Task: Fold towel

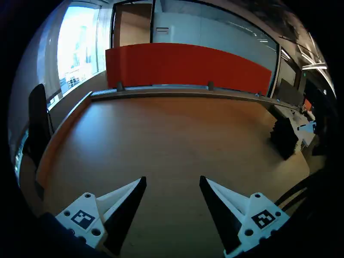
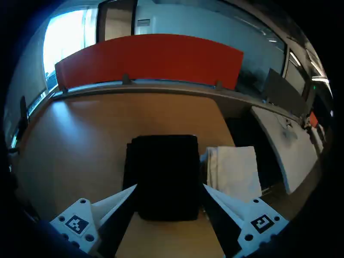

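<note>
Two grippers, both with fingers wide apart and gripping nothing.

Left gripper [image 1: 172, 178]: white-backed, black-faced fingers [image 1: 124, 202] spread broadly, tips well apart, a marker tag on each base. Between the tips, bare wooden bench [image 1: 172, 137], with neither finger touching anything. Straight ahead of the fingers, at the bench's far edge, a red partition [image 1: 189, 64]. Far off to the right of the right-hand finger, a dark stack [image 1: 285, 136] near the bench edge, too dim to tell more. Beyond the left-hand finger, a dark chair [image 1: 38, 118] against a bright window [image 1: 77, 51].

Right gripper [image 2: 169, 185]: fingers [image 2: 223, 210] likewise open wide. Folded black towel [image 2: 165, 172] lying flat on the bench [image 2: 77, 142], directly between and ahead of the tips, its near end reaching back into the gap between the fingers. Side edges of that towel level with the inner faces of both tips; touching or just clear, cannot tell. No squeeze visible, cloth flat. Just beyond the right-hand finger, beside the black towel, a folded white towel [image 2: 234, 170], near the bench's right edge. Red partition [image 2: 150, 56] ahead at the far edge. Past the right-hand finger, across a dark gap, a white table [image 2: 292, 150].
</note>
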The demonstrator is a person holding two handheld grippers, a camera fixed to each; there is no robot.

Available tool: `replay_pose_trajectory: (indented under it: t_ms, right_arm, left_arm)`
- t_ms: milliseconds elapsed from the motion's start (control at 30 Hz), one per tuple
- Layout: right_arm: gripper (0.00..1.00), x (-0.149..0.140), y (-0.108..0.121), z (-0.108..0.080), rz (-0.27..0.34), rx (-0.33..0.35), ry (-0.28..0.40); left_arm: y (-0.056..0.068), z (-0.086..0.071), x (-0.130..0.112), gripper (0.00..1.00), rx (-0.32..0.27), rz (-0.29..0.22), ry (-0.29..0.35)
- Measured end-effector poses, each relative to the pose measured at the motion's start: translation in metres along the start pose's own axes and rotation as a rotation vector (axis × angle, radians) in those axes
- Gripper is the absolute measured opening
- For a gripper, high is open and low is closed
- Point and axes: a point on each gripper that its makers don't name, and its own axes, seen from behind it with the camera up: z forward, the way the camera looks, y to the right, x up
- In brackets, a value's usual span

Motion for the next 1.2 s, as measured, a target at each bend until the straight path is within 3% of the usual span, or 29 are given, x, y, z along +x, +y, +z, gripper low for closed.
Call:
replay_pose_trajectory:
  t_ms: [367,800,967,1200]
  right_arm:
    - [0.97,0.038,-0.020,-0.009,0.051,-0.030,0.180]
    - [0.97,0.093,-0.021,-0.032,0.087,-0.102,0.429]
    - [0.97,0.106,-0.020,-0.038,0.103,-0.129,0.483]
    - [0.97,0.116,-0.028,-0.042,0.077,-0.142,0.512]
  left_arm:
    - [0.000,0.001,0.011,0.92,0.001,0.000,0.023]
    - [-0.001,0.004,0.028,0.92,0.007,-0.012,0.075]
    - [-0.003,0.005,0.042,0.92,0.014,0.002,0.120]
    - [-0.013,0.007,0.068,0.92,0.037,0.000,0.190]
